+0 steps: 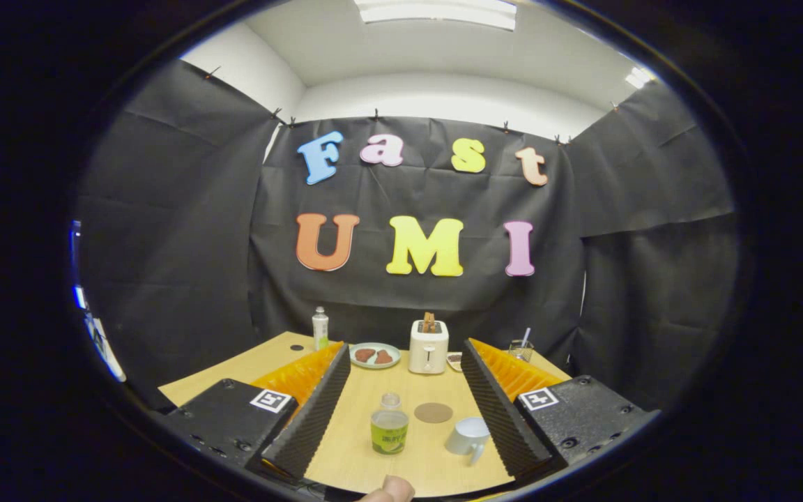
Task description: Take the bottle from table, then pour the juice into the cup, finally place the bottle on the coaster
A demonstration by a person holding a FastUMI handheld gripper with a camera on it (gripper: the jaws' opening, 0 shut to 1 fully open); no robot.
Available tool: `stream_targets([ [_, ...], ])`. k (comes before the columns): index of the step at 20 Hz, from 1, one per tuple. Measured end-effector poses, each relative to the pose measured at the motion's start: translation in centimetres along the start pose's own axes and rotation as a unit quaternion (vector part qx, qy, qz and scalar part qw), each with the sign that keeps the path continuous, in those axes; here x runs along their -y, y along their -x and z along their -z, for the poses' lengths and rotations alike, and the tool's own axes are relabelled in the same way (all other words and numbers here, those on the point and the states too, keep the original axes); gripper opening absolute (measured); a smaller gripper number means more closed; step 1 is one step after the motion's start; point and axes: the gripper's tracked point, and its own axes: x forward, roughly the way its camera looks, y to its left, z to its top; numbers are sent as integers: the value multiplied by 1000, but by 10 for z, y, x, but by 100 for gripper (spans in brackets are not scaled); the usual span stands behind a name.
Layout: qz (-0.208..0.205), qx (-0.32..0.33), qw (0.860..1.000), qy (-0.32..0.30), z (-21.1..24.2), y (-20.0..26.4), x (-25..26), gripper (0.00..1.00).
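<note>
- The gripper (pixel 405 411) hovered above the near side of the wooden counter (pixel 366 453), its jaws spread wide and released, grasping nothing
- The bottle (pixel 389 424) stood upright on the counter between the two fingers (pixel 314 411), nearer the left one and touching neither; it was small, clear, with a green label and pale liquid inside
- The round brown coaster (pixel 433 412) lay flat just to the right of the bottle and slightly beyond it
- The pale cup (pixel 469 437) sat close by the right finger, near the coaster, its handle turned toward the camera
- Farther off stood a white toaster (pixel 429 346), a plate (pixel 374 355) with two brown pieces, a second taller bottle (pixel 320 328) and a glass (pixel 521 348) holding a straw
- A fingertip (pixel 391 489) showed at the near side of the counter
</note>
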Motion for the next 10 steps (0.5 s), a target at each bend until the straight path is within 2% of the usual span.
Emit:
stream_targets([
  [10, 4, -17, 1000, -14, 32, -25, -4, 100],
])
